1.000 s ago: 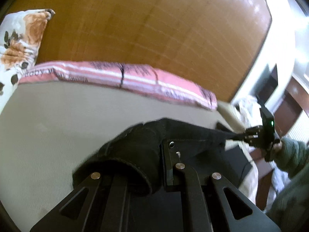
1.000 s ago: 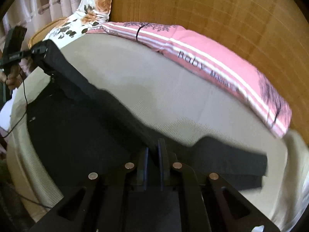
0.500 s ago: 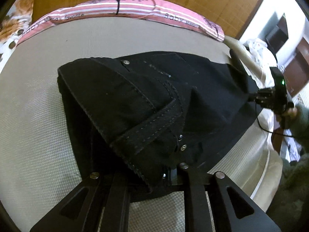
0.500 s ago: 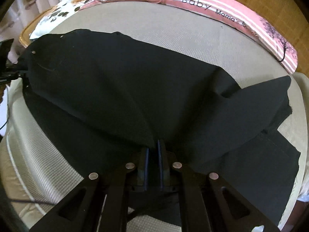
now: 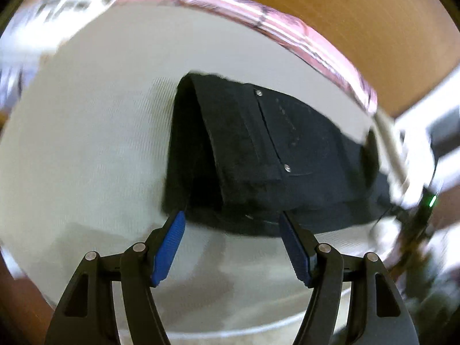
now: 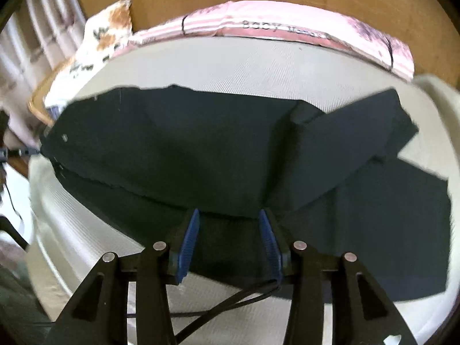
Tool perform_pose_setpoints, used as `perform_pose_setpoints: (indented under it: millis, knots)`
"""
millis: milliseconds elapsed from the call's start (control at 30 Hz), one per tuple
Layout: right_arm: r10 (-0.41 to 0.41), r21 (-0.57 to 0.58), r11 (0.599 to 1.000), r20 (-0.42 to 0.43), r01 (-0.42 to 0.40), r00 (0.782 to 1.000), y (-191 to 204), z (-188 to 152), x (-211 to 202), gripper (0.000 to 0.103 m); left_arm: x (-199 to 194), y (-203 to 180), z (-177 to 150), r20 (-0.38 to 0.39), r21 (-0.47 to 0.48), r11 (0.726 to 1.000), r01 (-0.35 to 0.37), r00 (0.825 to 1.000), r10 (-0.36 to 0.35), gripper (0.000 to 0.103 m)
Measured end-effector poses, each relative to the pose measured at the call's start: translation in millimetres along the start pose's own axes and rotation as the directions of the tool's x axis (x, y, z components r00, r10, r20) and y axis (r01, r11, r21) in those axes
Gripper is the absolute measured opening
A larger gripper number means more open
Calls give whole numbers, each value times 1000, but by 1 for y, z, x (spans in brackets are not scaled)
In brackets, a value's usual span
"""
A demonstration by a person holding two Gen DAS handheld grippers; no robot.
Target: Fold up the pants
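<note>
Black pants [image 6: 218, 155] lie on the beige mattress [image 6: 258, 66], folded lengthwise, one leg end angled up at the right. In the left wrist view the waistband end with rivets and a pocket [image 5: 273, 149] lies just ahead. My left gripper [image 5: 231, 224] is open and empty, its blue pads at the near edge of the waistband. My right gripper [image 6: 230, 221] is open and empty, just above the near edge of the pant legs. The right gripper also shows at the far right of the left wrist view [image 5: 422, 210].
A pink striped blanket [image 6: 287, 28] runs along the mattress's far edge against a wooden headboard [image 5: 316, 5]. A floral pillow [image 6: 97, 43] lies at the far left. A black cable [image 6: 218, 307] trails under my right gripper. The mattress's near edge is close below.
Both grippers have opened and let go of the pants, which now lie flat on the mattress. Both have drawn back slightly toward the near edge.
</note>
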State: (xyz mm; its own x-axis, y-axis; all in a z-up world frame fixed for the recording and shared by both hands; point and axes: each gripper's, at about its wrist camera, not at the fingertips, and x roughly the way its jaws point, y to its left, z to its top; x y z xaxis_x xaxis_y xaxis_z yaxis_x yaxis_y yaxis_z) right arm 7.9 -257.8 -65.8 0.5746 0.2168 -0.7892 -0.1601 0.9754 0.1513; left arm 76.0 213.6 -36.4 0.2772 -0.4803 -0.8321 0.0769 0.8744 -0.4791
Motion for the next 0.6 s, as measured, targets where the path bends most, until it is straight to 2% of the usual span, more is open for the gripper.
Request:
perform_pose_setpoints:
  millis: [133,233,333,400,500,567,600]
  knots:
    - [76,141,987,10,-76,997,-16,-1,5,43,11,0,-14,-1,-188,977,104,994,-107,68]
    - [103,212,972,21,-105,994,-26,-2,10,43,25,4,-16,48,-318,931,178,984,-172,68]
    - [121,283,951,25,-123,992,-37,-1,16,43,33,11,-9,109,-416,887,201,979,-170,68]
    - [141,341,929,33,-144,989,-47,0,20,44,39,13,-7,116,-454,869,197,980,-162,68]
    - [156,423,891,50,-163,986,-62,-1,25,45,46,14,-5,124,-472,865,169,984,-125,67]
    - [157,467,869,54,-164,986,-72,-5,28,45,48,13,-3,143,-472,868,156,985,-99,59]
    - [162,487,857,58,-170,985,-76,-6,30,45,48,11,-1,147,-463,875,144,985,-85,50]
